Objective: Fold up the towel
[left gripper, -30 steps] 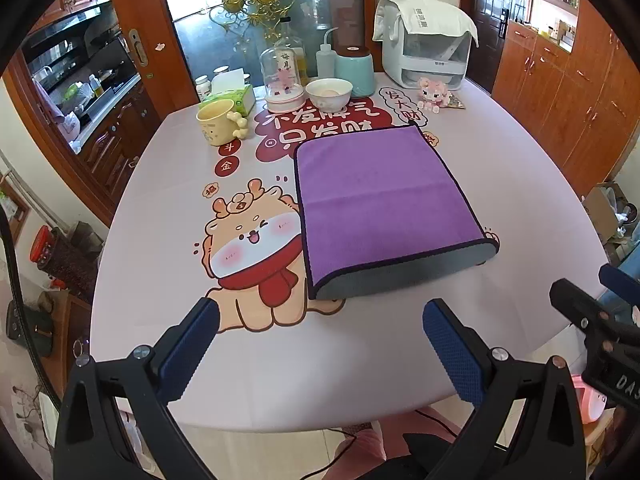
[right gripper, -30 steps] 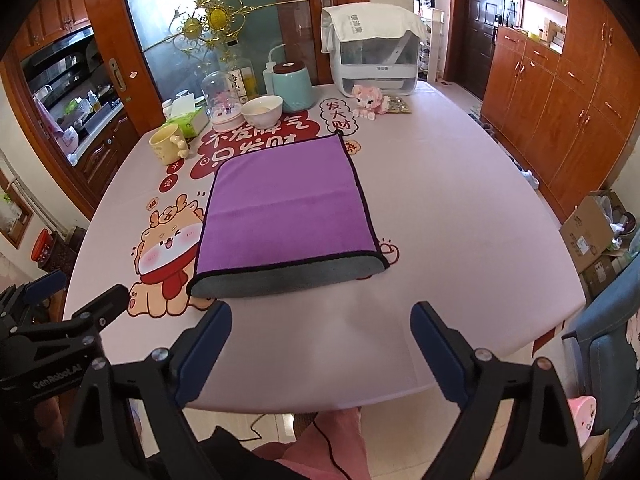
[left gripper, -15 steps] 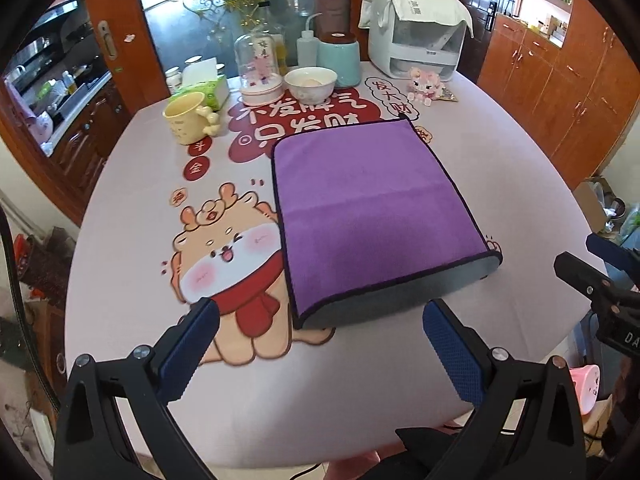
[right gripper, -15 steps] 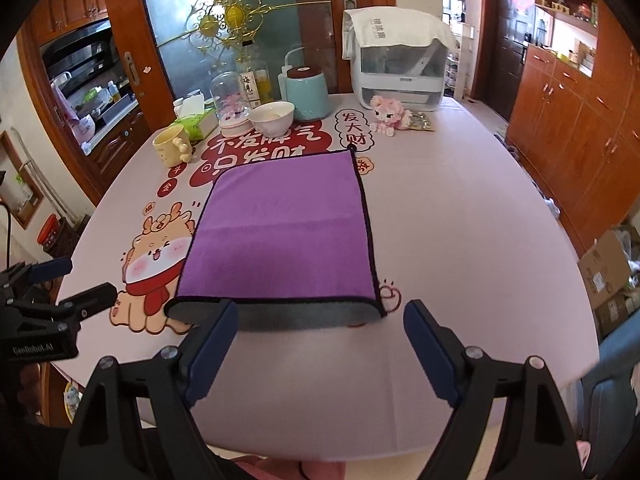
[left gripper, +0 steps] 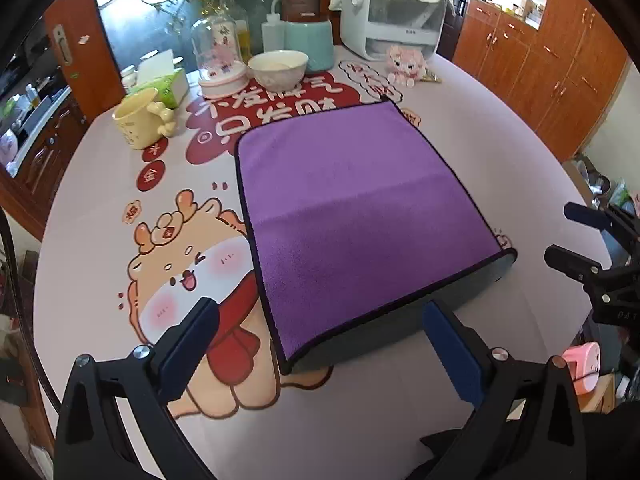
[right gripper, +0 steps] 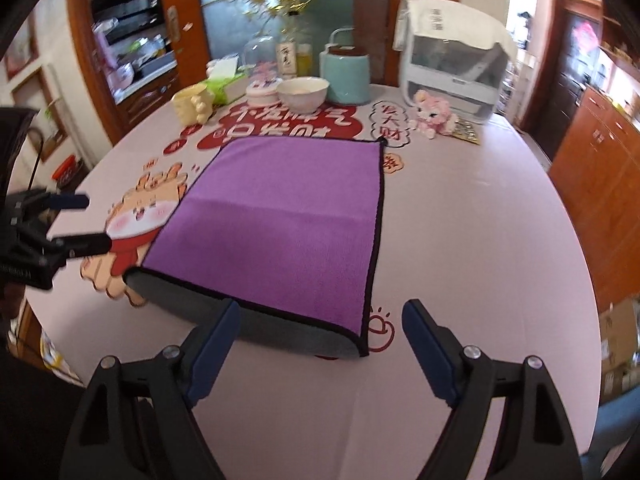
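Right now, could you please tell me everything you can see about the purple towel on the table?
The purple plush towel with dark stitched edging lies flat on the pale printed tablecloth, already folded once: its grey underside shows along the rounded fold at the near edge. A faint crease crosses its middle. It partly covers the cartoon deer print and the red lettering. Both the left tongs and the right tongs are open at its near edge, touching nothing.

A home dining room is shown. A round desk (left gripper: 500, 152) is covered by a cartoon-printed cloth; at its far side a mug (left gripper: 138, 124), a bowl (left gripper: 278, 70) and a tissue box (left gripper: 162, 82) are grouped. Wooden cabinets (left gripper: 560, 64) are seen right of the desk, kitchen shelves (right gripper: 132, 52) to its left.
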Available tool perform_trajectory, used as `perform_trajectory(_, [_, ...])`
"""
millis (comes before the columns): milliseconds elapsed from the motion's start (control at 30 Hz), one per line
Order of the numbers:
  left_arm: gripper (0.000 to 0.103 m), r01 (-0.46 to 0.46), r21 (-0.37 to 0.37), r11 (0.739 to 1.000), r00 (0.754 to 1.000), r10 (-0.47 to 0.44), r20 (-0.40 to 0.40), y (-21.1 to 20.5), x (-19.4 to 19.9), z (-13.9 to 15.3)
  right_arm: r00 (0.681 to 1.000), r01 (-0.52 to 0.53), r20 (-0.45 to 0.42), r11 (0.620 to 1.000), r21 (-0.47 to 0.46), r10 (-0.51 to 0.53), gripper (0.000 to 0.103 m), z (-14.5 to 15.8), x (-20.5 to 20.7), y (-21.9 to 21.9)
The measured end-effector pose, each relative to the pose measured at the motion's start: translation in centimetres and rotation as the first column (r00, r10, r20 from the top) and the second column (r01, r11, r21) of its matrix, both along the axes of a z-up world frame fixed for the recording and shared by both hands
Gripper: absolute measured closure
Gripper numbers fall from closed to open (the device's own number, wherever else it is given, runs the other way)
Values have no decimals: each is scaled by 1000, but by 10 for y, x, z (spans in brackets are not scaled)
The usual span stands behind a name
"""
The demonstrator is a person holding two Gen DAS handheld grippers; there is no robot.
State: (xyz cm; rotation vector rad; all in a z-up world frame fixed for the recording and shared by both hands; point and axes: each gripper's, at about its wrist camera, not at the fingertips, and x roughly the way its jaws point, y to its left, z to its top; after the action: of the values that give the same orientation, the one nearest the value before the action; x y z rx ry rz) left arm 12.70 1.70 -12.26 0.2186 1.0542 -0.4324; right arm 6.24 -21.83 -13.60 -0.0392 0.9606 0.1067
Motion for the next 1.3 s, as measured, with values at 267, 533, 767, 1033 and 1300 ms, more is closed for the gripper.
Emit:
perform_trajectory(267, [2, 61, 16, 998, 996, -60, -58, 2, 17, -33, 986, -157, -60, 987, -29, 155, 25, -34, 15, -8])
perform_trajectory(533, [3, 128, 68, 989, 985, -119, -121, -4, 25, -62, 948, -288, -151, 957, -22, 281, 38, -63, 30, -12])
perform_trajectory(767, [11, 145, 89, 985, 977, -129, -172, -6, 28, -77, 923, -330, -211, 944, 1, 322, 49, -79, 34, -15])
perform_trajectory(1033, [19, 141, 87, 986, 971, -121, -206, -9, 27, -86, 912, -339, -241, 941, 17, 333, 60, -88, 33, -15])
perform_trajectory(1300, [38, 120, 78, 990, 968, -99, -230, -11, 20, -92, 913, -333, -241, 943, 22, 329, 70, -90, 32, -17])
